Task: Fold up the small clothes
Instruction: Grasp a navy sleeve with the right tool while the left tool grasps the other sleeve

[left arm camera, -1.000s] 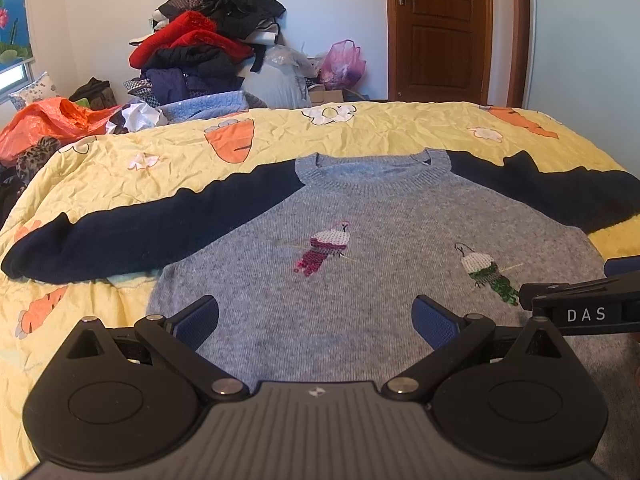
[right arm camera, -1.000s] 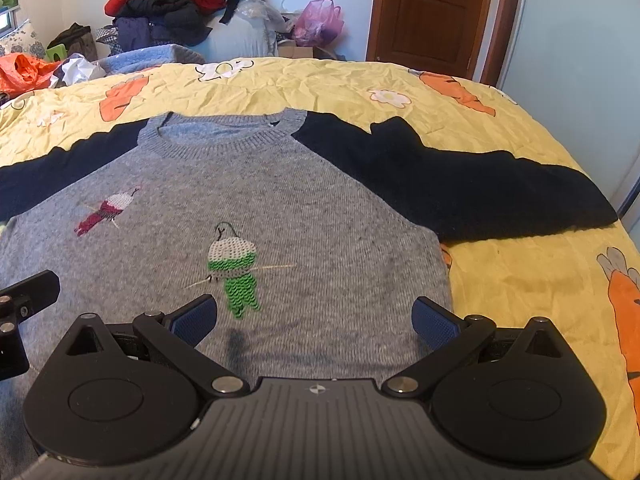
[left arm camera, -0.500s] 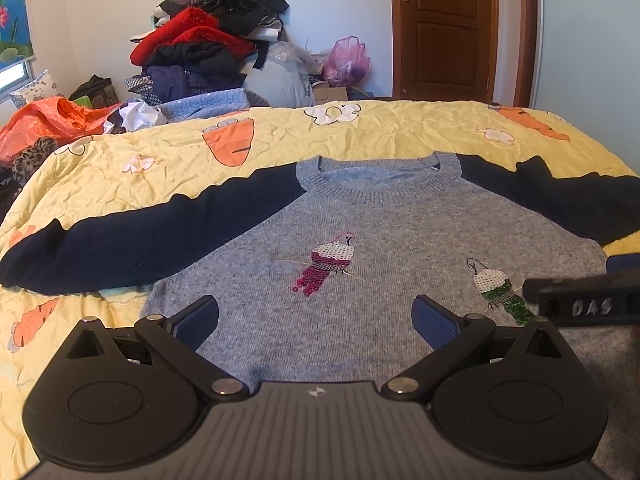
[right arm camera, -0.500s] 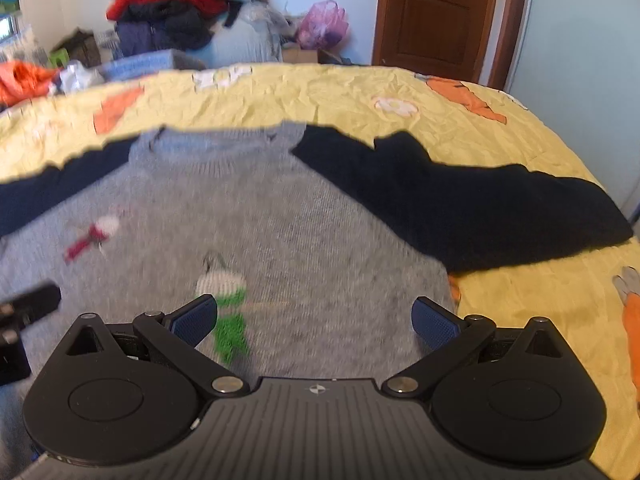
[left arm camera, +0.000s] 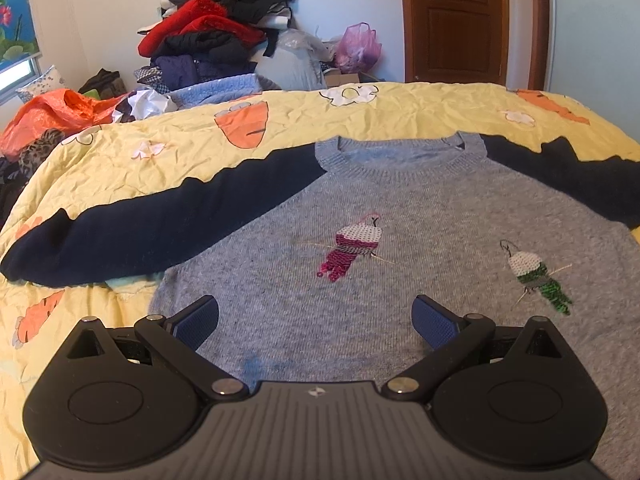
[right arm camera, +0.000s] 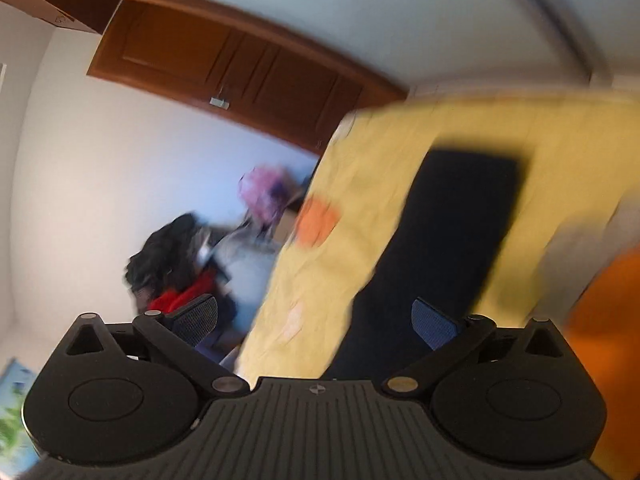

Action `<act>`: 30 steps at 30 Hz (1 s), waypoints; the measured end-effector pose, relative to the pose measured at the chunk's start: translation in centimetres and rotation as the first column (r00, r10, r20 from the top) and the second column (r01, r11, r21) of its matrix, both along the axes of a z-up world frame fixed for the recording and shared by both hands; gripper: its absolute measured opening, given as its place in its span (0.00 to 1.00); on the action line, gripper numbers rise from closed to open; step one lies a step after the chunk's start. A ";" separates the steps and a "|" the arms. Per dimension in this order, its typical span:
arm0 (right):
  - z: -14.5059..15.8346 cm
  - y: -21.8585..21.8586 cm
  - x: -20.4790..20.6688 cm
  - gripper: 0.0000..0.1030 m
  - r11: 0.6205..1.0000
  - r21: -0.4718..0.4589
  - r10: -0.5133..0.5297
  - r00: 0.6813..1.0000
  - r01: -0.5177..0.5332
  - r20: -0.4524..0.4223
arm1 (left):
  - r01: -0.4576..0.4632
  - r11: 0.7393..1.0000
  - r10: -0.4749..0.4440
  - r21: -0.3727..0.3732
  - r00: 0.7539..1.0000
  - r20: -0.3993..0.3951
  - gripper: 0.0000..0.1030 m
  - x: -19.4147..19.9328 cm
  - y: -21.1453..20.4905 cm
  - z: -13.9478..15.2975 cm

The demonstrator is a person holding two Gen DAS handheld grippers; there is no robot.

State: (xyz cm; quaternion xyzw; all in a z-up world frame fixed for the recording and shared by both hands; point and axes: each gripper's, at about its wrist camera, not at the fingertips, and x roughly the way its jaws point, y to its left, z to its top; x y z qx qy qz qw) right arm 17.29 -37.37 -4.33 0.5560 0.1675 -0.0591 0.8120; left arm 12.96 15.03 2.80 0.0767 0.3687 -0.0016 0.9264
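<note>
Left gripper [left arm camera: 315, 320]: fingers spread wide, empty, poised above the lower body of the grey sweater [left arm camera: 400, 280], laid flat on the yellow bedspread [left arm camera: 280, 140]; right gripper [right arm camera: 314, 320]: fingers likewise apart, empty, view rolled and blurred; navy sleeve [right arm camera: 440, 240] ahead between them.

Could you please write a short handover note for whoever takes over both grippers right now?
Left gripper: open, empty, over the lower front of the grey sweater.
Right gripper: open, empty, rolled sideways; its view is blurred, with the sweater's dark right sleeve ahead of it.
Sweater lies flat, face up on the yellow bedspread, both sleeves spread out.
Done: laid out. Left: every fold, probably the sleeves first.
</note>
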 end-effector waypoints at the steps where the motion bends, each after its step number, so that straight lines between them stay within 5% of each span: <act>1: -0.4 -1.0 -0.3 1.00 1.000 -0.016 -0.024 1.000 0.024 -0.018 | 0.002 1.000 -0.002 0.004 1.000 -0.001 1.00 0.1 -0.1 -0.1; 4: -1.6 -3.6 -1.2 0.99 0.996 -0.032 -0.087 0.995 0.086 -0.042 | 0.007 1.000 -0.007 0.005 1.000 -0.009 1.00 0.5 -0.7 -0.5; 8: -3.6 -5.5 -0.8 0.86 0.994 -0.040 -0.106 0.992 0.103 -0.063 | 0.032 0.999 -0.031 0.024 0.999 -0.007 1.00 0.5 -1.8 -0.8; 16: -4.4 -5.4 1.8 0.74 0.984 -0.151 -0.111 0.987 0.093 -0.115 | 0.043 0.998 -0.042 0.049 0.999 -0.016 1.00 0.5 -2.8 -1.1; 19: -4.2 -4.5 3.1 0.26 0.960 -0.272 -0.122 0.975 0.068 -0.186 | 0.046 0.998 -0.045 0.031 0.999 -0.019 1.00 0.7 -2.9 -0.9; 20: -4.4 -4.4 3.4 0.13 0.954 -0.293 -0.131 0.969 0.066 -0.209 | 0.052 0.999 -0.052 0.012 0.998 -0.020 1.00 0.8 -2.9 -0.8; 23: -3.8 -3.1 3.2 0.13 0.924 -0.370 -0.174 0.969 0.098 -0.178 | 0.064 0.995 -0.066 -0.073 0.997 -0.027 1.00 1.3 -2.6 -0.2; 26: -1.4 0.6 3.6 0.13 0.854 -0.517 -0.154 0.979 0.062 -0.136 | 0.067 0.977 -0.075 -0.203 0.997 -0.033 1.00 2.0 -2.1 0.5; 30: 2.1 10.1 3.5 0.13 0.718 -0.693 0.023 0.997 -0.064 -0.067 | 0.043 0.887 -0.065 -0.460 0.997 -0.032 1.00 3.9 -1.1 1.4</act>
